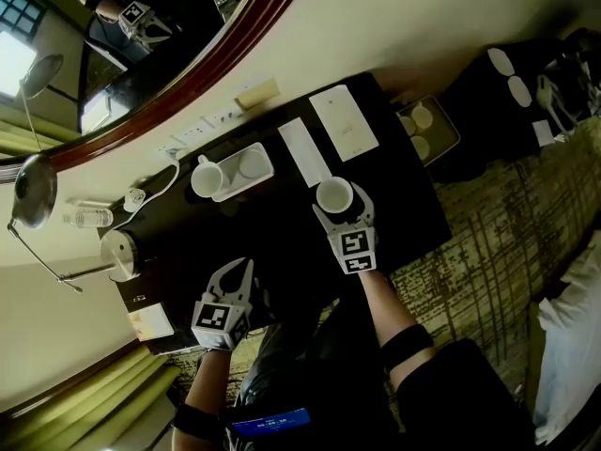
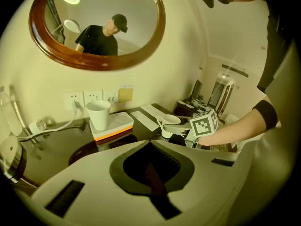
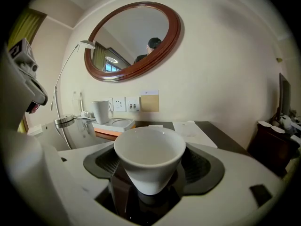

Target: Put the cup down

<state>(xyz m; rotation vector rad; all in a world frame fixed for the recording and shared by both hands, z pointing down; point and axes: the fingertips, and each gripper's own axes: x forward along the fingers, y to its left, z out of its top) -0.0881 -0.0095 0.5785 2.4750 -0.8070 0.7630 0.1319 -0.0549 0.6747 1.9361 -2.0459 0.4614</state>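
Cup (image 3: 149, 157) low over desk (image 1: 282, 242), clasped in right gripper (image 1: 340, 207).
Keep it upright, ease down, then release; left gripper (image 1: 239, 269) clenched, empty.

Two white cups (image 1: 334, 195) (image 1: 207, 178), one tray (image 1: 266, 170), one mirror (image 1: 160, 36), two paper sheets (image 1: 303, 151) (image 1: 344, 122).

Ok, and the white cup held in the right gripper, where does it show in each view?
Head view: the cup is at centre, between the right gripper jaws.
Left gripper view: right of centre, mid-height.
Right gripper view: centre, lower half, between the jaws.
Shared landmark: the white tray below the wall sockets, with a second cup on it.
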